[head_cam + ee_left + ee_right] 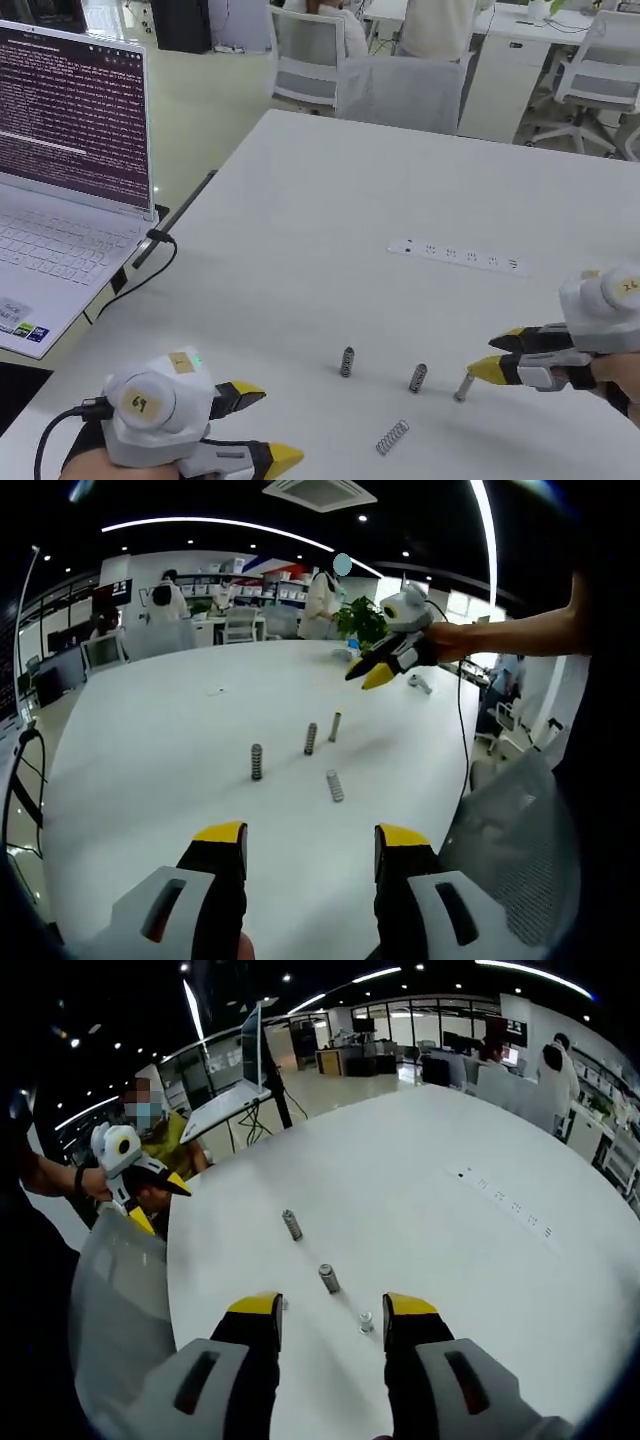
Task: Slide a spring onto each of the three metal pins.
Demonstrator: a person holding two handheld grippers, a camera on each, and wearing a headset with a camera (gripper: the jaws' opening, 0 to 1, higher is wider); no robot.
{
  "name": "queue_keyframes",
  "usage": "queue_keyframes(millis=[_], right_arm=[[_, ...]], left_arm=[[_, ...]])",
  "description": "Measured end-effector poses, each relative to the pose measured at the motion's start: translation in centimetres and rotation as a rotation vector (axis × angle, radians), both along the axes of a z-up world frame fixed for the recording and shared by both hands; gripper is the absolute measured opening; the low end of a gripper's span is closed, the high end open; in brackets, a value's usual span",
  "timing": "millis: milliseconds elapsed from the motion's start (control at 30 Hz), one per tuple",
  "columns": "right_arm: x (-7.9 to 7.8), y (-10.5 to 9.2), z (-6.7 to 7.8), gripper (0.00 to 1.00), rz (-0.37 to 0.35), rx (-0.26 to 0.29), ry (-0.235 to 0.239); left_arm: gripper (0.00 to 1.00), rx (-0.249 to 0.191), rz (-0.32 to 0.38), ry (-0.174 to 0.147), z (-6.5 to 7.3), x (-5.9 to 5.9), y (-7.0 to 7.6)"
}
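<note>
From the head view I see the white table carrying a row of three: a sprung pin, a second sprung pin and, at the right end, the bare pin. The loose spring lies nearer me, in front of the two sprung ones. A laptop stands open at my left, and a power strip lies beyond the row. My left gripper sits low near the table's edge, jaws wide apart and empty. Its own view looks along the table at the loose spring with the row behind it. My right gripper is parted too and grips nothing. Its lower fingertip is just beside the bare pin's top, and I cannot tell whether they touch. The right gripper view looks down on that pin in the gap between the jaws, closer to the right-hand one. The bare pin is short, grey metal, standing on end with its long axis up. The loose spring is a thin grey coil lying flat, its long axis slanting from near-left to far-right in the head view.
</note>
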State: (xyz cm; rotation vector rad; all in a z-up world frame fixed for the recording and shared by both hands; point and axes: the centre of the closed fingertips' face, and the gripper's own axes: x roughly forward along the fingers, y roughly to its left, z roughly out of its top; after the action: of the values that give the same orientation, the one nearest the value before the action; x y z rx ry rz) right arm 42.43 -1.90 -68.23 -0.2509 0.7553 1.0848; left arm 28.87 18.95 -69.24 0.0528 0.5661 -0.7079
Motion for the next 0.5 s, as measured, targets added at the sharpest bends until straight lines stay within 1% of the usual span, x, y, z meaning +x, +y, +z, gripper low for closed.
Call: queue_keyframes(millis=[167,333,500], right_arm=[[-1.0,-1.3,0.5,0.4,-0.058,0.045,-0.01],[-2.4,-2.4,0.5,0.42,-0.093,0.059,-0.009],[-3.8,-3.7,0.1,0.44,-0.134,0.071,-0.002]], left_arm=[[0.46,0.001,0.003,0.0,0.1,0.1,0.1],[0.46,0.004,0.002,-0.002,0.2,0.3,0.2],[0.46,0.003,0.003,-0.002,0.2,0.4,0.2]])
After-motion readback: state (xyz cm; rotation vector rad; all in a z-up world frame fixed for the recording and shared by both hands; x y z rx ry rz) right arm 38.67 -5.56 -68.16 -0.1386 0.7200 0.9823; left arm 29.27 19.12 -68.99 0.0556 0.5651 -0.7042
